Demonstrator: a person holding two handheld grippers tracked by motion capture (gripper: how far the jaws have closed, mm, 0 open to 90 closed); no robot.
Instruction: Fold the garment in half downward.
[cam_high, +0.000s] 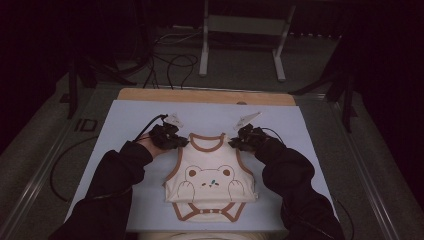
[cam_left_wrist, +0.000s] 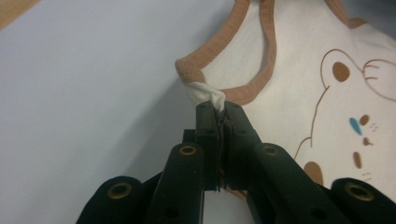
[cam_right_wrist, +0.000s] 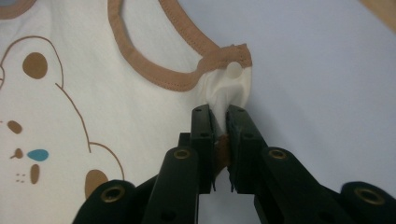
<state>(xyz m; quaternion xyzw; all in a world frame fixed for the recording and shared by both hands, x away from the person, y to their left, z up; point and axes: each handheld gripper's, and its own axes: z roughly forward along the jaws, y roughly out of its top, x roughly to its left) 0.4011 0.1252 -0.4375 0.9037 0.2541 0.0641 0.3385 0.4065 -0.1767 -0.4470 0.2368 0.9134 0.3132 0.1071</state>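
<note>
A cream baby bodysuit (cam_high: 210, 182) with brown trim and a bear print lies on the pale blue mat (cam_high: 125, 130), neck toward the far side. My left gripper (cam_high: 181, 142) is shut on the left shoulder strap; in the left gripper view the bunched cream cloth of the bodysuit (cam_left_wrist: 205, 92) sticks out above the left gripper (cam_left_wrist: 218, 109). My right gripper (cam_high: 235, 142) is shut on the right shoulder strap, and in the right gripper view the bodysuit (cam_right_wrist: 93, 93) shows a fold of cloth with a snap squeezed in the right gripper (cam_right_wrist: 218, 112).
The mat lies on a wooden board (cam_high: 205, 96) whose far edge shows. Black cables (cam_high: 170, 67) trail on the floor beyond, near a white metal stand (cam_high: 242, 40). Dark sleeves reach in from the bottom on both sides of the garment.
</note>
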